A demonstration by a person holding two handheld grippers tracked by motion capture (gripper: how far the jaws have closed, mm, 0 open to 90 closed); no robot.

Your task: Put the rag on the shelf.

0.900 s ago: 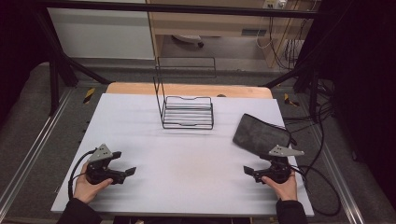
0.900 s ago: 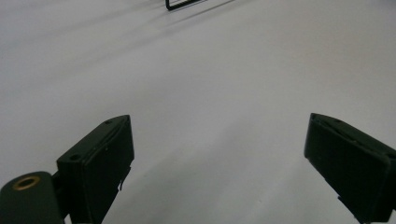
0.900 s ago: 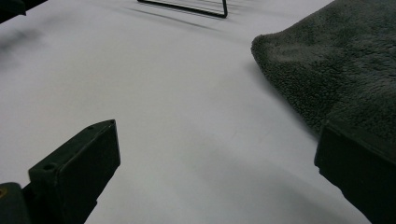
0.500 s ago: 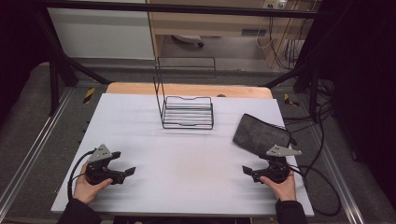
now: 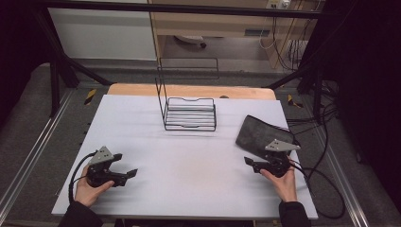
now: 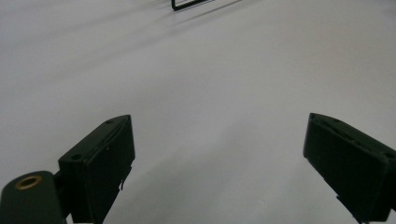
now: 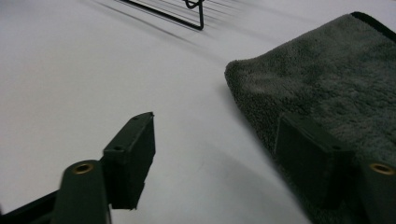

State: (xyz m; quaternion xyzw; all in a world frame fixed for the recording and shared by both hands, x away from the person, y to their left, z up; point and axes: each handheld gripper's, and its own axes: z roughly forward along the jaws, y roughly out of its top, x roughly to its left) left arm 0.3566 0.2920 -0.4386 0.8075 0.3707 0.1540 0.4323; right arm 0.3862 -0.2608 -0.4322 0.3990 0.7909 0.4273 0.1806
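High view: white table top (image 5: 189, 156) evenly lit from above with a faint warm patch at its middle, surroundings falling to near black at both sides; picture soft and slightly grainy. Wire rack (image 5: 189, 113) casts thin streaked shadows toward the near side. Both gripper views are dimmer and greyish, the close jaws blurred, the grey towel (image 7: 327, 88) sharp enough to show its pile.

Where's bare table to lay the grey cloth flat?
Widest bare patch: between the left gripper and right gripper, in front of the black wire rack. Crowded only at the right edge, where the folded dark grey towel lies.
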